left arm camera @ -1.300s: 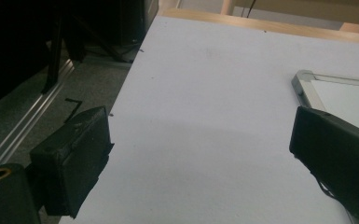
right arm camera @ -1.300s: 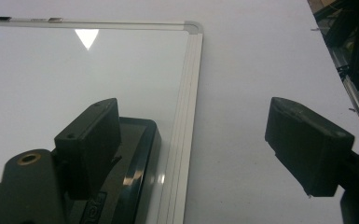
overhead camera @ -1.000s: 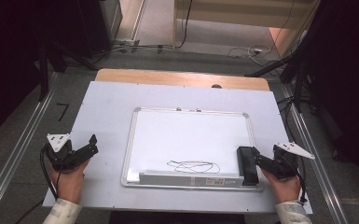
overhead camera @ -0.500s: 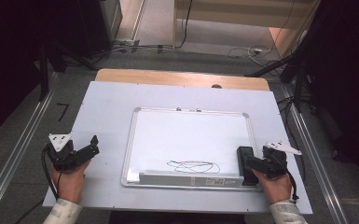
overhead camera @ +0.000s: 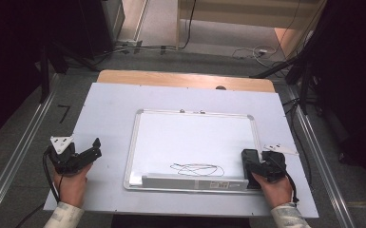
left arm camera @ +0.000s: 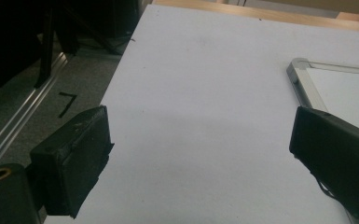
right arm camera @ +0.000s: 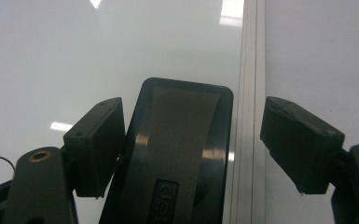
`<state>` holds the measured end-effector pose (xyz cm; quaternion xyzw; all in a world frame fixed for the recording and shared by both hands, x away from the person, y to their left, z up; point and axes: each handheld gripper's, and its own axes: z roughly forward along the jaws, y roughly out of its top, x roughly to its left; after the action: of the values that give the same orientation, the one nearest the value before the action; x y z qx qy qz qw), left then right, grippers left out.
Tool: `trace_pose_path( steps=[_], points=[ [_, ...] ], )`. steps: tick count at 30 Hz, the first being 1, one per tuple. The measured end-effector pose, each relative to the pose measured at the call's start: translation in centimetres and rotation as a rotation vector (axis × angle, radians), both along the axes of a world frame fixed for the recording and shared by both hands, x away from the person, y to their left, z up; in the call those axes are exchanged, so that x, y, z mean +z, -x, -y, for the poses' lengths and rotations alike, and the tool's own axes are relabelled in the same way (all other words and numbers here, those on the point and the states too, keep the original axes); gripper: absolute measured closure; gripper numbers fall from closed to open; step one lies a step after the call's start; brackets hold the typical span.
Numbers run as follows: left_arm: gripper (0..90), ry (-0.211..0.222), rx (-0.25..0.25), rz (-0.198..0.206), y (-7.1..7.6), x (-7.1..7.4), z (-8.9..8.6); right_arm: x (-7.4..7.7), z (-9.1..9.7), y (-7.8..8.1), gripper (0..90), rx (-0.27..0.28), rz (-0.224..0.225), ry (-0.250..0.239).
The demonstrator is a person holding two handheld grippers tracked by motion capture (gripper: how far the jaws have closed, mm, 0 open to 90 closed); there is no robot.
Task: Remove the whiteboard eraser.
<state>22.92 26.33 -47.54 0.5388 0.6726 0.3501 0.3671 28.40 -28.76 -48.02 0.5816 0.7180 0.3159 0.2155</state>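
Eraser (right arm camera: 179, 154) is lying straight ahead of my right gripper (right arm camera: 191, 140), between its two black jaws, and that is the relation my next move is turning on. Its long axis is running away from me along the whiteboard's (overhead camera: 195, 137) right-hand frame rail (right arm camera: 248, 93), so the jaws are standing across its short width. They have just been closing in, yet in the right gripper view I am seeing a gap at the right-hand pad (right arm camera: 300, 140); the left-hand pad (right arm camera: 95, 144) is sitting very near the eraser's edge, perhaps already touching, though I cannot be sure from this angle. So I am judging the grip as not yet made: jaws spread around the eraser, not pinching it.

In the high view the eraser (overhead camera: 248, 164) is resting at the board's near right corner, with the scribble (overhead camera: 197, 168) to its left, just above the board's tray (overhead camera: 190, 182). My right hand (overhead camera: 275, 187) is the nearer one by far.

My left gripper (overhead camera: 83, 154) is hovering over bare table (left arm camera: 205, 93), well apart from the board, its jaws spread wide and holding nothing.
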Motion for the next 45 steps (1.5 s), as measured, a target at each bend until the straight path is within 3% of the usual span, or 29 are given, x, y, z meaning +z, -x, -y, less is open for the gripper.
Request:
trace_pose_path(
  steps=[11, 24, 28, 33, 35, 45],
  points=[
    [5.6, 0.013, 0.004, 0.0, 0.0, -0.1, 0.0, -0.5, -0.4, -0.2, 21.7, 0.007, -0.011, 0.034],
    [5.7, 0.022, 0.004, -0.01, -0.1, -0.2, -0.2, -0.7, -0.7, -0.5, 25.9, 0.018, -0.036, 0.035],
    [5.7, 0.03, 0.006, -0.014, -0.1, -0.2, -0.2, -0.8, -1.0, -0.5, 26.4, 0.028, -0.032, 0.066],
    [5.7, 0.037, 0.006, -0.018, -0.1, -0.2, -0.3, -0.8, -1.0, -0.5, 29.2, 0.035, -0.043, 0.06],
    [5.7, 0.037, 0.007, -0.018, -0.1, -0.2, -0.3, -0.9, -0.9, -0.5, 30.1, 0.025, -0.064, 0.034],
    [5.7, 0.042, 0.009, -0.018, -0.1, -0.3, -0.4, -0.6, -0.9, -0.5, 38.0, 0.039, -0.06, 0.031]
  ],
)
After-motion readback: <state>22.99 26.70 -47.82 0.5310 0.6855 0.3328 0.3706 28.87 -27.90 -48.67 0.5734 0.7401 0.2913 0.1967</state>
